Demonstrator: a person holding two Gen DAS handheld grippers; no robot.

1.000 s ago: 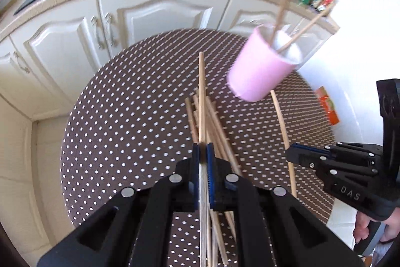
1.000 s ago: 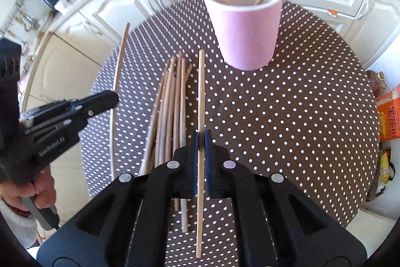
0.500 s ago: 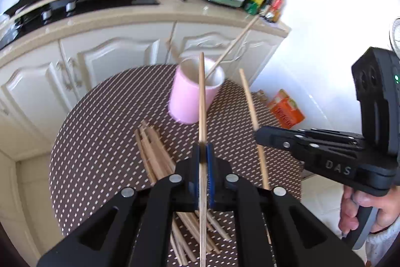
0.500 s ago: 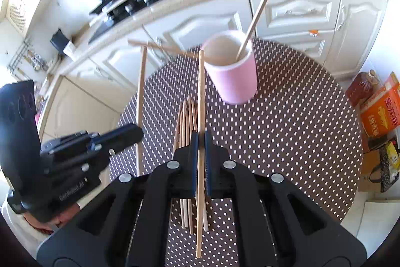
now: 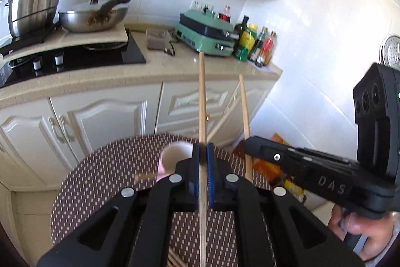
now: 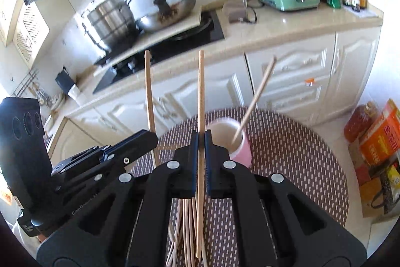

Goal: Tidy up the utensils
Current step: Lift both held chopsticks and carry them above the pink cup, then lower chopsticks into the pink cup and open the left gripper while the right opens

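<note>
My left gripper point(image 5: 203, 149) is shut on a wooden chopstick point(image 5: 202, 101) that stands nearly upright. My right gripper point(image 6: 201, 138) is shut on another wooden chopstick point(image 6: 200, 91), also upright. Each gripper shows in the other's view: the right one point(image 5: 250, 142) with its chopstick point(image 5: 243, 104), the left one point(image 6: 152, 139) with its chopstick point(image 6: 149, 91). A pink cup point(image 6: 237, 144) stands on the dotted round table point(image 6: 300, 162) just beyond both grippers, with chopsticks leaning in it point(image 6: 257, 94). The cup also shows in the left wrist view point(image 5: 172, 157). A pile of loose chopsticks point(image 6: 185, 229) lies on the table below my fingers.
White cabinets point(image 5: 105, 116) and a countertop point(image 5: 75, 81) stand behind the table, with a stove, pots, a green appliance point(image 5: 207, 36) and bottles. Boxes and a bottle point(image 6: 375, 137) sit on the floor right of the table.
Both grippers have lifted and tilted up, each holding its chopstick upright. The cup now sits low, just past the fingertips, and the pile is mostly hidden beneath.
</note>
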